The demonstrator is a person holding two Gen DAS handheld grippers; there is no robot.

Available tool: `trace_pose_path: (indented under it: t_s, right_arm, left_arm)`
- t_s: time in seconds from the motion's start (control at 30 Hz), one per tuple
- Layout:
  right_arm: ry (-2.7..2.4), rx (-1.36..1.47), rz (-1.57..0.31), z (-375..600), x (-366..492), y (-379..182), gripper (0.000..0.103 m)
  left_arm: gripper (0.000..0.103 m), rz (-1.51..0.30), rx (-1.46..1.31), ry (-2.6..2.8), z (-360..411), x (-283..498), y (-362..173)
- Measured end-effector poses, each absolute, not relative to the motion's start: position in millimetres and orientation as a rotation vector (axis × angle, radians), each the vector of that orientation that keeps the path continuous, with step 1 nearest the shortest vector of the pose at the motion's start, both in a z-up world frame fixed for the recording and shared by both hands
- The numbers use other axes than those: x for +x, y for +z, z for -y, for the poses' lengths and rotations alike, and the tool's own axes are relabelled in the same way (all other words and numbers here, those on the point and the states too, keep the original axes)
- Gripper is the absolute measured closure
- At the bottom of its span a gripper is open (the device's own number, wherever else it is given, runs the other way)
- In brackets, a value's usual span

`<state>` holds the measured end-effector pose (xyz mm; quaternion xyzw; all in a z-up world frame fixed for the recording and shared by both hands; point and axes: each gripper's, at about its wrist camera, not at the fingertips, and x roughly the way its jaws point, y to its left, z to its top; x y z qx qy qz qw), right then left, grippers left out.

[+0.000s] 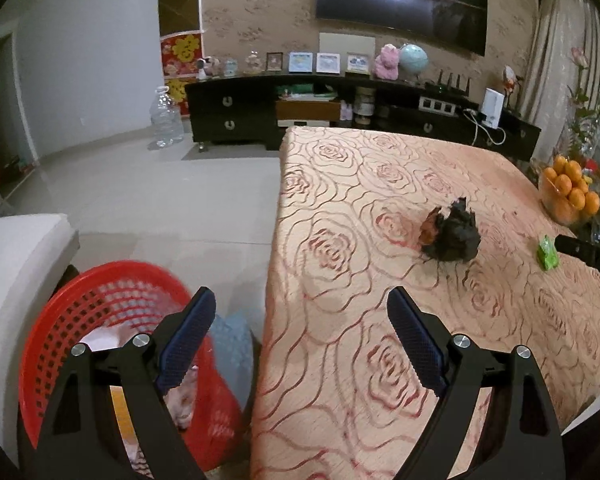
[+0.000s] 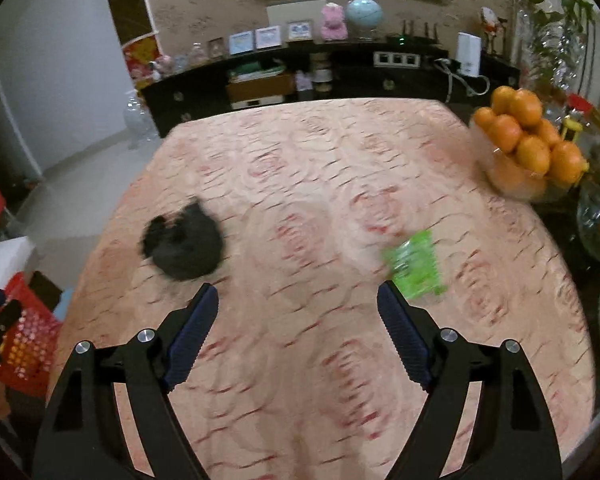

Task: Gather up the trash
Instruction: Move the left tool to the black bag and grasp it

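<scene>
Bare floor (image 1: 148,192) lies at 10 o'clock off the table (image 1: 380,360) edge. The left gripper (image 1: 300,340) is spread, empty; black wad (image 1: 452,236) at 1 o'clock, basket (image 1: 60,340) with paper at 8. The right gripper (image 2: 298,336) is spread, empty; green wrapper (image 2: 416,264) at 1 o'clock, just beside one fingertip.

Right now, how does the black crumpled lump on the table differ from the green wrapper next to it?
The black lump is dark, bulky and stands up in a rumpled heap; the green wrapper is bright, small and lies nearly flat. The lump shows an orange patch on one side; the wrapper looks all green. In the right wrist view the wrapper sits just past the right finger, the lump off to the left. Both lie loose on the rose-patterned tablecloth, untouched.
</scene>
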<state>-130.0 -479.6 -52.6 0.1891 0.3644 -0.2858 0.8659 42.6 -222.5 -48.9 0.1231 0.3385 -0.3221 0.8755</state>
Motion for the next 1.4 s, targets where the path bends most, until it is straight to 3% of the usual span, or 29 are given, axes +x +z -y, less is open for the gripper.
trace_pose_path:
  t_s: [0.33,0.57,0.83,1.4]
  right_arm:
    - [-0.686,0.449,-0.732,568,-145,-64,0.023]
    - [-0.676,0.371,-0.845,572,-126,-92,0.023]
    - [-0.691,0.46,-0.805,574,-137,-85,0.023]
    - [-0.739,0.542,-0.754,610,-180,-86,0.023]
  left_arm:
    - [0.018,-0.729,0.375,-0.785,325,51,-57]
    - [0.018,-0.756,0.427,-0.856,375,54,-78]
    - [0.018,-0.779,0.44,-0.954,426,43,-93]
    - [0.015,-0.868,0.269,-1.127,438,40,-93]
